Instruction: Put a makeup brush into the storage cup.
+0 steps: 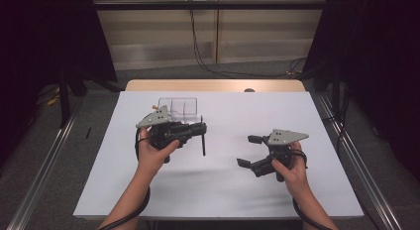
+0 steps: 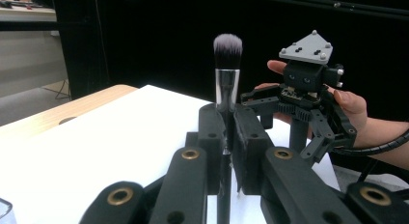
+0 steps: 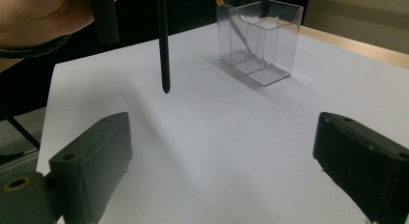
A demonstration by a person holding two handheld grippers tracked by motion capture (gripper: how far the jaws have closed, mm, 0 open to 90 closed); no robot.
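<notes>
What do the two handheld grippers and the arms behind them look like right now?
Both the left gripper and the right gripper are black, with linked jaws, brass-coloured pivot bushings and a grey three-cornered plate dotted with small studs. A black ribbed cable trails from each along the forearm. The forearms are bare, without sleeves.

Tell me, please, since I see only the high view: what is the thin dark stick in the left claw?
Observer: A makeup brush, held upright with its bristles on top; the left claw is shut on its handle.
Operator: Is anything in the clear box?
Observer: Yes, the right claw view shows a thin stick with an orange end leaning inside the clear box.
Operator: And is the right claw holding anything?
Observer: No, the right claw stands wide open with only white table between its jaws.
</notes>
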